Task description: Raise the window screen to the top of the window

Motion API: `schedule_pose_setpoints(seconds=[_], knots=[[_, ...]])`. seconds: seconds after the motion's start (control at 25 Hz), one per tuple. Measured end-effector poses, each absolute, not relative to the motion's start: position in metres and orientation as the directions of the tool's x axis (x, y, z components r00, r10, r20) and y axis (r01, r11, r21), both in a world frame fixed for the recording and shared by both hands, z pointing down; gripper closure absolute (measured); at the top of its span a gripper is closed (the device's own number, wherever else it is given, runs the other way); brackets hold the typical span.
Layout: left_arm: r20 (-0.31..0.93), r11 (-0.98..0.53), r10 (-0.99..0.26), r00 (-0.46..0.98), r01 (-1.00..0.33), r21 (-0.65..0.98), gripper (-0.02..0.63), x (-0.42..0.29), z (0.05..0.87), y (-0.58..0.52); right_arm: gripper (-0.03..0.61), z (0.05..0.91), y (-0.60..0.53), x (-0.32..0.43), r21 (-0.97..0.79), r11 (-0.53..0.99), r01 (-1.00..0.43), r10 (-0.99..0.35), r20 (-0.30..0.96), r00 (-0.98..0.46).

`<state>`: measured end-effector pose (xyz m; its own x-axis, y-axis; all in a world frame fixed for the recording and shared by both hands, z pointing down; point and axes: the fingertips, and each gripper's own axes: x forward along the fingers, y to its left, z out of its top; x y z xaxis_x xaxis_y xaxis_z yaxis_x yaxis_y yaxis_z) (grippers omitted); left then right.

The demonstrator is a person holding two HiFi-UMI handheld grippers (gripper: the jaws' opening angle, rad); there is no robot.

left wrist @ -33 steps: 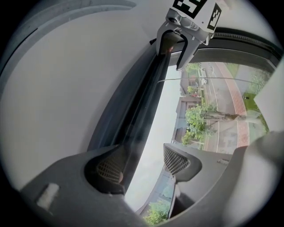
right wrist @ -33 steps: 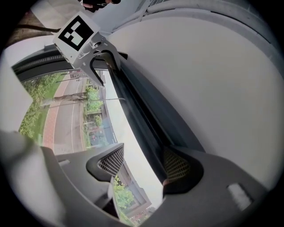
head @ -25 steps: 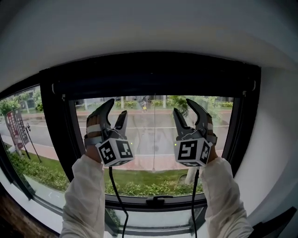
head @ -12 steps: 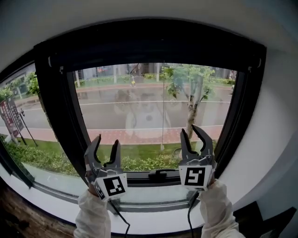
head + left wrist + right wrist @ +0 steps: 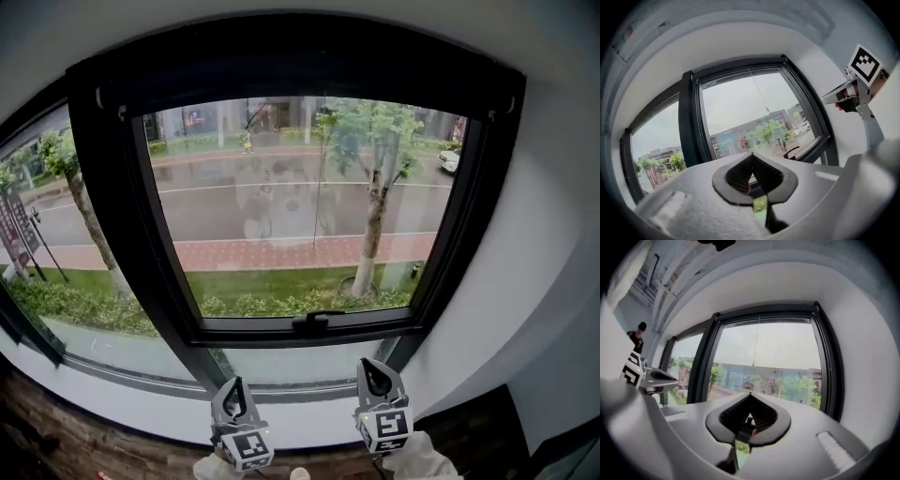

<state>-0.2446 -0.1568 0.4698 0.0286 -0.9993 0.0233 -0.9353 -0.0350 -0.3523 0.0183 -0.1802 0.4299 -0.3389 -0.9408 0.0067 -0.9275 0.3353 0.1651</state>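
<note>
Head view: window screen (image 5: 300,80) sits as a dark band at the top of the window frame (image 5: 111,216). The glass (image 5: 234,187) below it shows a street and a tree (image 5: 373,206). A thin cord (image 5: 323,169) hangs down mid-pane, and a handle (image 5: 311,322) sits on the bottom rail. The left hand-held gripper (image 5: 235,386) and right hand-held gripper (image 5: 375,370) are low at the near edge, side by side, well apart from the screen.

Left gripper view: jaws have just closed, pads together, nothing between them. Window is far ahead, with the right hand-held gripper at upper right.

Right gripper view: jaws have just closed, tips meeting, empty. Window is ahead, with the left hand-held gripper at the left edge.
</note>
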Motion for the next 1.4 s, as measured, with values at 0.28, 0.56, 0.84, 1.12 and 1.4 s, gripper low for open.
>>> schedule_pose_setpoints(seconds=[0.28,0.56,0.84,1.12,1.4], knots=[[0.180,-0.229,-0.955,0.237,-0.971,0.067,0.614,-0.160,0.523,-0.059,0.574,0.490,-0.071,0.057,-0.145,0.418,-0.897,-0.893,0.114,-0.435],[0.230,-0.223,-0.947,0.225,-0.974,0.032,0.614,-0.081,0.545,0.064,0.574,0.530,0.062,0.108,-0.194,0.462,-0.866,-0.855,0.162,-0.492],[0.189,-0.254,-0.951,0.244,-0.967,-0.031,0.612,-0.033,0.533,0.161,0.574,0.569,0.150,0.136,-0.278,0.388,-0.879,-0.832,0.304,-0.464],[0.206,-0.257,-0.950,0.233,-0.962,-0.097,0.612,-0.029,0.537,0.185,0.575,0.540,0.187,0.141,-0.208,0.440,-0.873,-0.836,0.260,-0.483],[0.165,-0.238,-0.962,0.216,-0.962,-0.130,0.612,-0.052,0.525,0.207,0.575,0.531,0.209,0.118,-0.161,0.452,-0.877,-0.841,0.249,-0.480]])
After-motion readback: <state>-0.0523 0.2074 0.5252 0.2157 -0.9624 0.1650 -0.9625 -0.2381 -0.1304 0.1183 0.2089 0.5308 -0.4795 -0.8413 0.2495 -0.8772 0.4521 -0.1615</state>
